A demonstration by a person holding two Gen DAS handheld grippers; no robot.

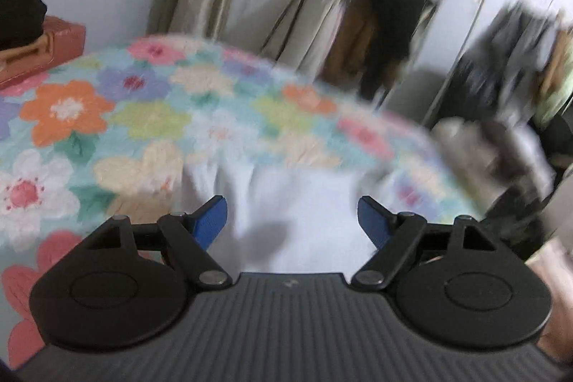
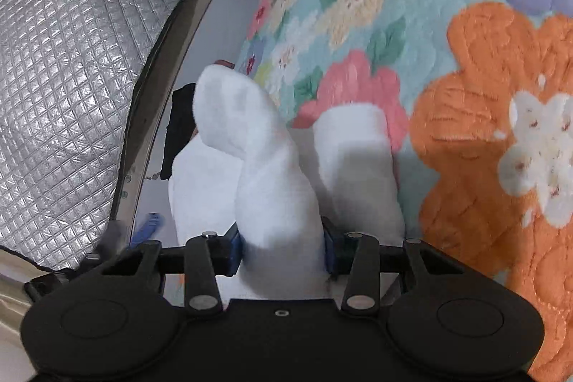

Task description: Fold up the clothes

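Left tongs (image 1: 293, 215) are standing wide open, blue pads (image 1: 211, 215) clear of the white garment (image 1: 297, 203) lying below them on the flowered bedspread (image 1: 71, 110); nothing is sitting between the pads; this view is blurring. Right tongs (image 2: 283, 247) are clamping a rolled white fold of cloth (image 2: 275, 181), both pads pressing its sides; the rest of the cloth is resting on the bedspread near the bed's edge, beside a quilted silver panel (image 2: 64, 77).
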